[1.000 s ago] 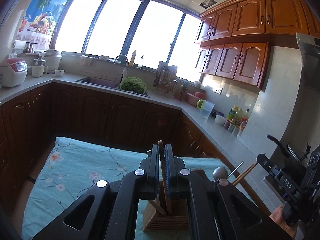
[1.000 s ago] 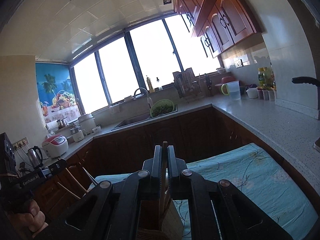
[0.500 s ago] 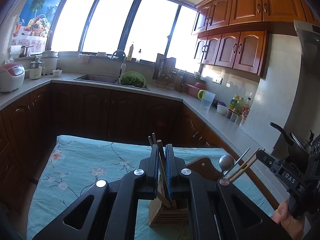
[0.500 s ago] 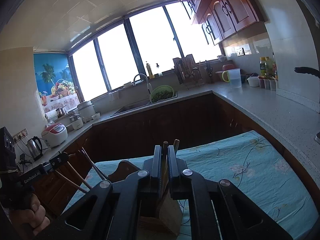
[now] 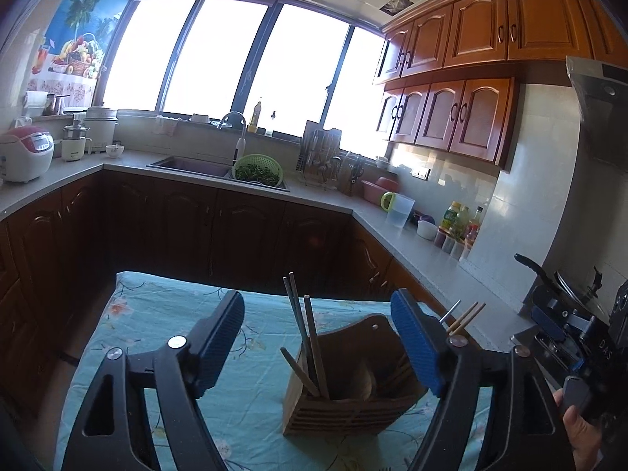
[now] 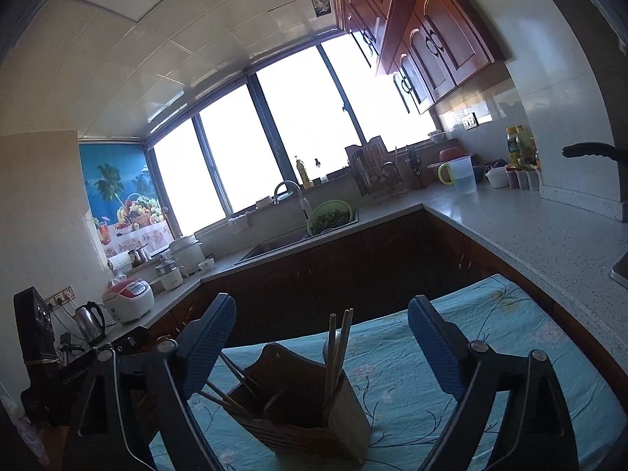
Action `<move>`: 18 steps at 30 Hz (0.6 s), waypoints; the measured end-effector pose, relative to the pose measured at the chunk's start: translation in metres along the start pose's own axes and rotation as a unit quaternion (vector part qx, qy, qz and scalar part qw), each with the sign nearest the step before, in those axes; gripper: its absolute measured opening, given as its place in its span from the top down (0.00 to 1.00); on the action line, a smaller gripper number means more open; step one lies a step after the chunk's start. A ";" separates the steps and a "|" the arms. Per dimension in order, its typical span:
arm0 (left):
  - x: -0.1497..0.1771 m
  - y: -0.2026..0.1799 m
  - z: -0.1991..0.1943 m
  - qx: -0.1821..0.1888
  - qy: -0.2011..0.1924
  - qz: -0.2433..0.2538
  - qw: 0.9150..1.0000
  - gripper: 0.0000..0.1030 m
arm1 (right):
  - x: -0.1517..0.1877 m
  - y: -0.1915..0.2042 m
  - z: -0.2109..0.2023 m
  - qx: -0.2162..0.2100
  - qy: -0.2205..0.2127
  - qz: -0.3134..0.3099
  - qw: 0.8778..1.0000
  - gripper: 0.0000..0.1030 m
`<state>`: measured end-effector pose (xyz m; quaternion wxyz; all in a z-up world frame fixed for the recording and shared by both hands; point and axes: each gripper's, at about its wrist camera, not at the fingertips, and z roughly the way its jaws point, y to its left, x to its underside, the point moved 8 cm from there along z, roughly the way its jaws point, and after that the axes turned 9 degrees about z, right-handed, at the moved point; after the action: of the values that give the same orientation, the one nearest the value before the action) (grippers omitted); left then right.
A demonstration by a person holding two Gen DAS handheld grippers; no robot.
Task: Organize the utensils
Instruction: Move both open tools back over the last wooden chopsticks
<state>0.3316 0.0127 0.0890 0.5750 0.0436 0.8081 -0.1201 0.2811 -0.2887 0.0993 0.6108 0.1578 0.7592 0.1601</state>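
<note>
The left gripper (image 5: pixel 318 337) is opening, its blue fingers (image 5: pixel 219 337) wide apart and pinching nothing. Past them a wooden holder (image 5: pixel 353 404) stands on the blue flowered cloth (image 5: pixel 157 314), with chopsticks (image 5: pixel 302 322) sticking up from it. The right gripper (image 6: pixel 322 345) is opening too, empty, with the same holder and more chopsticks (image 6: pixel 337 345) beyond its fingers.
</note>
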 end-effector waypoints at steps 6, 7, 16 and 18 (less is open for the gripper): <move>0.045 0.004 -0.041 -0.020 0.015 -0.011 1.000 0.14 | 0.024 -0.015 -0.038 0.008 0.027 0.010 1.000 0.03; 0.055 0.004 -0.046 -0.020 0.024 -0.015 0.999 0.13 | 0.031 -0.019 -0.043 0.011 0.035 0.016 0.999 0.03; 0.126 -0.009 -0.083 -0.018 0.112 -0.038 0.993 0.13 | 0.090 -0.054 -0.095 0.052 0.104 0.045 0.992 0.03; 0.132 -0.010 -0.088 -0.021 0.125 -0.038 0.991 0.13 | 0.100 -0.059 -0.106 0.059 0.111 0.050 0.991 0.03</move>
<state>0.2045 0.0153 -0.0066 0.4655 0.0156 0.8770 -0.1179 0.1547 -0.3035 0.0069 0.5035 0.2125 0.8217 0.1615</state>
